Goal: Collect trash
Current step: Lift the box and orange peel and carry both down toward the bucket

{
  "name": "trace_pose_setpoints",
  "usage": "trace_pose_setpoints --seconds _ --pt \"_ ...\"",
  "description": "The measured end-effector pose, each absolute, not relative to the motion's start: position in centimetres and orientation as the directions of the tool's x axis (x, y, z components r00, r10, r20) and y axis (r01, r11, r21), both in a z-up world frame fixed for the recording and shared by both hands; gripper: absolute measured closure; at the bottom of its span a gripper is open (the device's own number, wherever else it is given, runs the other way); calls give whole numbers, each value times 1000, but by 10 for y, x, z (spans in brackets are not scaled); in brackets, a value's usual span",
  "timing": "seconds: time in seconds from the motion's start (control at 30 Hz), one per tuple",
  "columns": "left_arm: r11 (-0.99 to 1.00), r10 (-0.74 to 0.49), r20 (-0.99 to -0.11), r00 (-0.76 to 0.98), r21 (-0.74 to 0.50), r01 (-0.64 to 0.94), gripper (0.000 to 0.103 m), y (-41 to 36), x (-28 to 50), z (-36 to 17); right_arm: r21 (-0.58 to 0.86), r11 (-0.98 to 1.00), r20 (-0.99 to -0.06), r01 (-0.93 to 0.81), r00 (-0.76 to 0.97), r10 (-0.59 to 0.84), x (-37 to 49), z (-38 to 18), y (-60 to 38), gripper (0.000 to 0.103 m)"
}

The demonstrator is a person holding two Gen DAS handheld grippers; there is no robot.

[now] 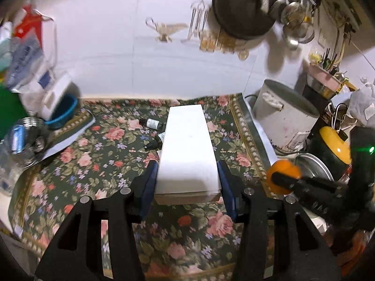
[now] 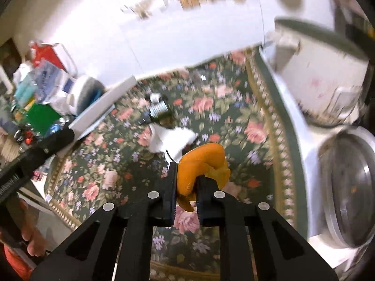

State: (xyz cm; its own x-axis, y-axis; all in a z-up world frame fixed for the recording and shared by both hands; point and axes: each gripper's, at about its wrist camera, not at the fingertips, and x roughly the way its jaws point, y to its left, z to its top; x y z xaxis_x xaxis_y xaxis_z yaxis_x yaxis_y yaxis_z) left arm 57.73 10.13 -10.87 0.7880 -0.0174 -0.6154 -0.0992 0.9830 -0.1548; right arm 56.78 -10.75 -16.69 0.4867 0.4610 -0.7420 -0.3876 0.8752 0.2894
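Observation:
My left gripper [image 1: 187,178] is shut on a long white box [image 1: 187,149] and holds it above the floral tablecloth [image 1: 93,171]. The box also shows in the right wrist view [image 2: 103,103], at the left. My right gripper [image 2: 186,175] is shut on an orange peel [image 2: 201,164]; the peel also shows in the left wrist view [image 1: 283,175], at the right. A crumpled white tissue [image 2: 168,138] and a small dark bottle [image 2: 157,112] lie on the cloth ahead of the right gripper. Another small bottle [image 1: 152,123] lies left of the box.
A white rice cooker [image 1: 283,114] and a metal lid [image 2: 351,187] stand to the right. Bags and packages [image 1: 30,53], a blue bowl [image 1: 63,114] and a shiny metal pot [image 1: 21,138] crowd the left. A dark pan [image 1: 241,7] and utensils hang on the white wall.

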Motion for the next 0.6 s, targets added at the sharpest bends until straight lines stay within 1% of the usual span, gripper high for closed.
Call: trace_pose_setpoints --seconds 0.3,0.47,0.6 --pt "980 28 -561 827 -146 -132 53 82 511 -73 269 837 -634 -476 566 526 521 -101 -132 91" --pt "983 25 -553 833 -139 -122 53 87 477 -71 281 826 -598 -488 585 549 488 -88 -127 91" --pt "983 -14 -559 829 -160 -91 53 100 446 -77 284 834 -597 -473 593 539 458 -89 -116 91"
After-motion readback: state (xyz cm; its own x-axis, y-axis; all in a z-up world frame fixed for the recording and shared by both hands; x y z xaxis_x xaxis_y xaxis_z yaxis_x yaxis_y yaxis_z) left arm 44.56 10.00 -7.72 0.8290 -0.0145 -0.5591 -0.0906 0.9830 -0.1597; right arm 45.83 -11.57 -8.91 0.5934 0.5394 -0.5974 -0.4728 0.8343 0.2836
